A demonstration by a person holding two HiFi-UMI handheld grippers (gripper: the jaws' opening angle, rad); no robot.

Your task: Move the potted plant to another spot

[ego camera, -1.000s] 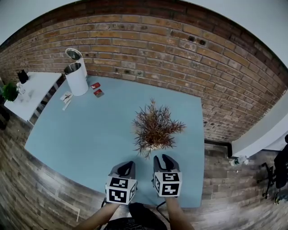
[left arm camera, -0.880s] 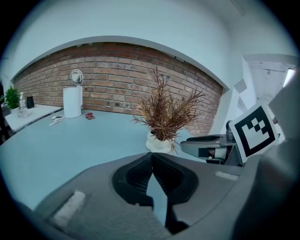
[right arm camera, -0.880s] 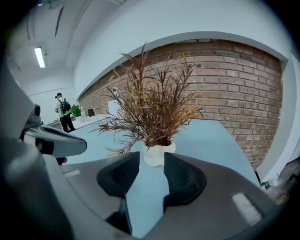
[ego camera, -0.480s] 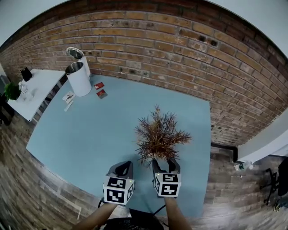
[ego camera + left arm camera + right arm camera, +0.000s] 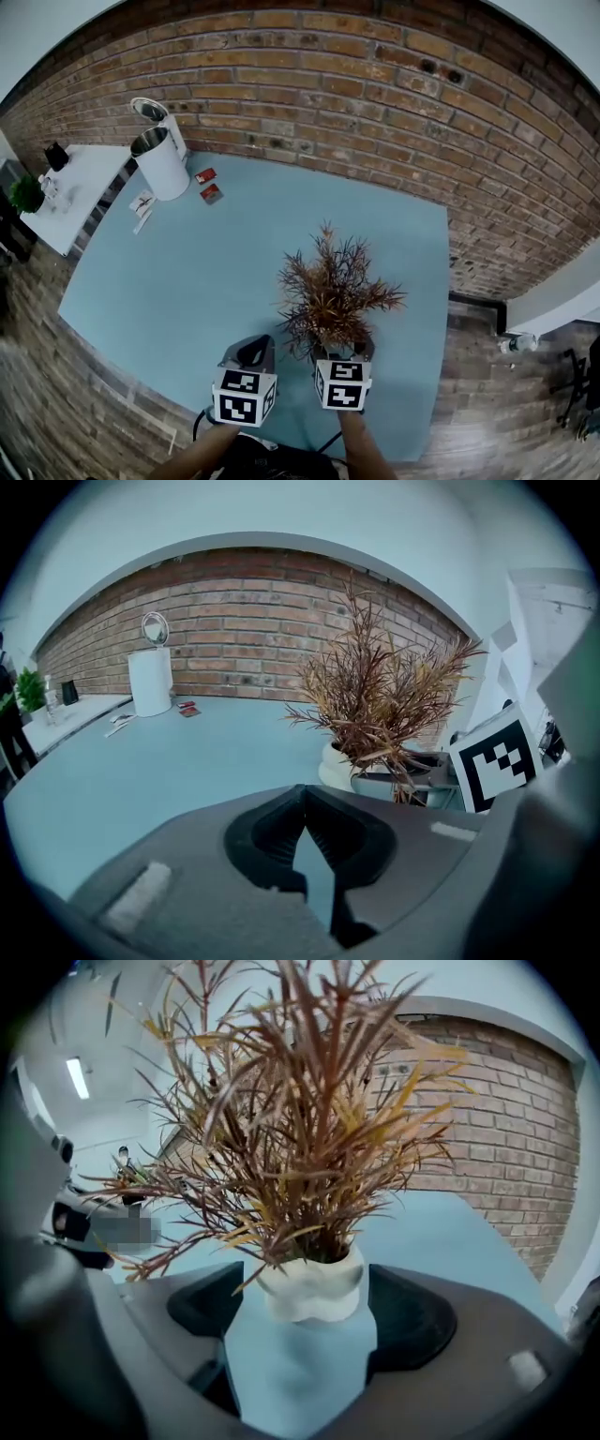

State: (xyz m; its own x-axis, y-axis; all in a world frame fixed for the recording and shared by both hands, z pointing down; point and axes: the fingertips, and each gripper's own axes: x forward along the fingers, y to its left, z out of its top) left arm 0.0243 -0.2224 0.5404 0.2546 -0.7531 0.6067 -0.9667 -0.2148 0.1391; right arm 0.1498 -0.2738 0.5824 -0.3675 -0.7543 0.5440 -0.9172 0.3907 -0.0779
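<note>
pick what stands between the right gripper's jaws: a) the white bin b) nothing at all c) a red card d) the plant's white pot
d: in the right gripper view the white pot stands on the blue mat between the two dark jaws of the right gripper, which are opening around it rather than pressing on it.

Brightly, evenly lit from overhead, with a ceiling lamp (image 5: 77, 1077) glowing. Heavily fisheye-bent, black at the corners. Motion-blurred over the floor (image 5: 37, 375) at lower left; soft in nearest foreground.
</note>
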